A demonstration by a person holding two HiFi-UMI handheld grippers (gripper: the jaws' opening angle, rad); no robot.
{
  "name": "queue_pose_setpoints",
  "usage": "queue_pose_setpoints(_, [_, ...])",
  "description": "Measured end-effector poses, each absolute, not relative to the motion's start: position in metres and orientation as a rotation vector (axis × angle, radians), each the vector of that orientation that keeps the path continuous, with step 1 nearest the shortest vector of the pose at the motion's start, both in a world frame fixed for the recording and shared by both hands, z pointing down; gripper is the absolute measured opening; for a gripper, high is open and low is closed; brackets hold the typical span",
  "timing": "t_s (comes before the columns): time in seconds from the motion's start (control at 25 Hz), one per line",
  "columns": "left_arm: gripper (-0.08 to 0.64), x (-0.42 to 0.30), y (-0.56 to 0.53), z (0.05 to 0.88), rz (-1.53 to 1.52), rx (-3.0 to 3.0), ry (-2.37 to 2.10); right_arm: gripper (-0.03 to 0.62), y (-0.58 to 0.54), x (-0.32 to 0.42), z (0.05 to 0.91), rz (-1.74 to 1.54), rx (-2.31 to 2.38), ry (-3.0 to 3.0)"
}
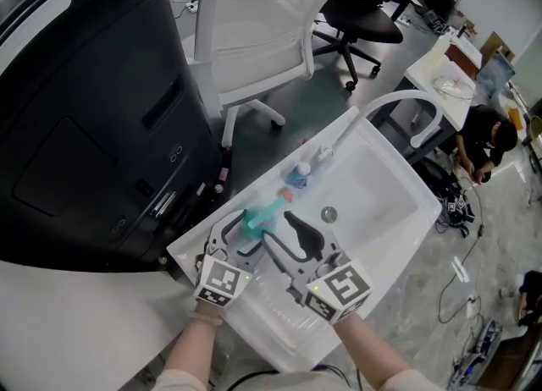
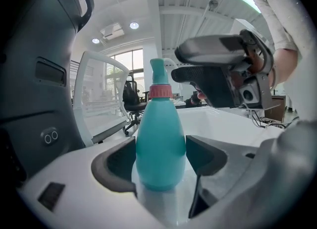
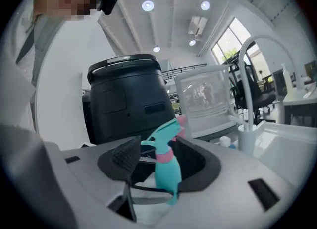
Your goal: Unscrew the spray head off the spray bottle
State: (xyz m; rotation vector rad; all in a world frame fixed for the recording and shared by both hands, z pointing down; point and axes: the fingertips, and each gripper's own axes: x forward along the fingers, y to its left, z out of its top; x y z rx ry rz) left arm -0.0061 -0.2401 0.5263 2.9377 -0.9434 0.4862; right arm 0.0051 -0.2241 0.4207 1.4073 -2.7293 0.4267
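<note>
A teal spray bottle (image 1: 257, 217) with a pink collar (image 2: 160, 91) is held over the left rim of the white sink (image 1: 389, 169). My left gripper (image 1: 246, 222) is shut on the bottle's body, with a pad against each side (image 2: 159, 156). The teal spray head (image 3: 166, 133) is still on the neck. My right gripper (image 1: 286, 230) reaches in from the right at the level of the head. In the right gripper view the head and collar stand between its jaws (image 3: 163, 159), which are spread with gaps on both sides. From the left gripper view, the right gripper (image 2: 190, 63) sits just right of the head.
A small blue-capped bottle (image 1: 296, 176) stands at the sink's back edge near the arched white faucet (image 1: 398, 100). The drain (image 1: 329, 213) lies mid-basin. A large black machine (image 1: 85, 127) is at the left, a white chair (image 1: 254, 25) behind. A person (image 1: 487, 140) crouches at the far right.
</note>
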Motion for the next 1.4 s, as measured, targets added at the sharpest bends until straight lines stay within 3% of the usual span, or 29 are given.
queue_pose_setpoints(0.12, [0.321,-0.006,-0.239,0.525,0.491,2.938,-0.949,0.303,-0.23,-0.015,0.42,0.511,1.392,-2.739])
queue_pose_setpoints(0.2, [0.321,-0.006,-0.238,0.524,0.494,2.94,-0.951,0.314,-0.236,-0.018,0.422,0.491,1.45,-2.676])
queue_pose_setpoints(0.88, [0.318,-0.009,-0.238,0.531,0.476,2.907,-0.943,0.14,-0.238,0.032,0.44,0.41,1.506,-2.507])
queue_pose_setpoints(1.08, [0.318,-0.009,-0.237,0.529,0.475,2.903,-0.945,0.14,-0.23,0.029,0.429,0.421,1.384,-2.646])
queue_pose_setpoints(1.4, [0.318,-0.009,-0.237,0.53,0.48,2.9,-0.95,0.215,-0.244,-0.021,0.449,0.311,1.19,-2.628])
